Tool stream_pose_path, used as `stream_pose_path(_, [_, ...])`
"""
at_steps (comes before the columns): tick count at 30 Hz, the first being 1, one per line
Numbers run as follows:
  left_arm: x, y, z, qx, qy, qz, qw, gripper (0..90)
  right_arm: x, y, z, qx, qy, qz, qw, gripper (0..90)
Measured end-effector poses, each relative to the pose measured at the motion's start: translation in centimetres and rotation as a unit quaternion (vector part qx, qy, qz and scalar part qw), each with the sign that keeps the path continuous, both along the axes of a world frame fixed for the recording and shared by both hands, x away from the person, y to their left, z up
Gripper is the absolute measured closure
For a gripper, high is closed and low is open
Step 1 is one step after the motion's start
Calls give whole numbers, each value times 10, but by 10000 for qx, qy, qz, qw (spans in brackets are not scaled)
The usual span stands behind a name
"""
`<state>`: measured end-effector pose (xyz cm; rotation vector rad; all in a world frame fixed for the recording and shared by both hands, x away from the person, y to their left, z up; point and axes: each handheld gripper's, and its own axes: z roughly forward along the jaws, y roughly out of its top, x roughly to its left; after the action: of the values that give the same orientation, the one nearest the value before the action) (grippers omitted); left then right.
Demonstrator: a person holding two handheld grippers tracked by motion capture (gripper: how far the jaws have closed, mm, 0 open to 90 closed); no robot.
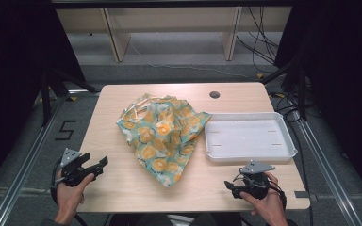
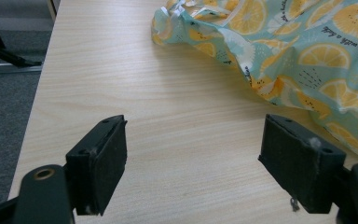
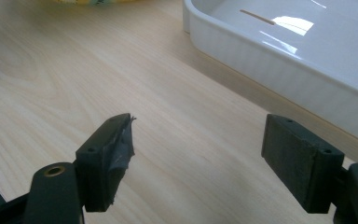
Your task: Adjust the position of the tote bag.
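The cloth (image 1: pixel 162 136) lies crumpled mid-table (image 1: pixel 122 188), just left of the tray (image 1: pixel 250 157) at the right edge. The left gripper (image 1: pixel 101 163) sits at the near left corner, the right gripper (image 1: pixel 230 187) near the front right edge; both have jaws apart, holding nothing

Crumpled cloth (image 1: pixel 162 134), white tray (image 1: pixel 249 154), wooden table (image 1: pixel 122 186)

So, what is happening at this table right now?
A person holds a gripper in each hand near the table's front edge. The left gripper and right gripper are both open and hold nothing. A crumpled cloth with orange slices printed on it lies in the middle, untouched, beside an empty white tray.
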<state>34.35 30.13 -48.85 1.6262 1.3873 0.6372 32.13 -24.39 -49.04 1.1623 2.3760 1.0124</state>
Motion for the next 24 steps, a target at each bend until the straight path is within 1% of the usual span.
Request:
stream_pose_path(4, [0,0,0,16,30,21,10000,222,0,0,0,-32,38,24,10000,258])
stream_pose_path(6, [0,0,1,38,64,31,10000,221,1,0,0,-28,10,77,10000,258])
stream_pose_path(7, [0,0,0,37,46,15,10000,221,-1,1,1,13,104,-9,9999,259])
stream_pose_path(8, [0,0,0,37,46,15,10000,221,-1,1,1,13,104,-9,9999,259])
stream_pose_path(9, [0,0,0,28,38,12,10000,221,1,1,-1,-3,-3,61,10000,258])
stream_pose_path(11, [0,0,0,41,51,17,10000,221,1,1,0,-55,-18,148,9999,258])
stream_pose_path(12, [0,0,0,41,51,17,10000,221,1,1,0,-55,-18,148,9999,258])
stream_pose_path(14, [0,0,0,38,31,25,10000,221,0,2,0,-38,1,117,9999,258])
stream_pose_path(15, [1,0,-1,24,28,5,10000,221,-1,4,1,-5,76,92,9999,258])
stream_pose_path(16, [1,0,-1,24,28,5,10000,221,-1,4,1,-5,76,92,9999,258])
stream_pose_path(17, [0,0,0,71,97,43,9999,221,-1,5,1,29,-25,125,9999,256])
stream_pose_path(19, [0,-1,0,73,105,18,9999,221,-2,6,2,42,-67,162,9998,249])
stream_pose_path(21, [0,-1,0,96,127,1,9999,222,-3,10,4,90,-39,195,9998,246])
stream_pose_path(23, [0,-2,0,90,152,-4,9998,223,-2,13,7,121,-163,335,9992,243])
stream_pose_path(24, [0,-2,0,90,152,-4,9998,222,-2,13,7,121,-163,335,9992,243])
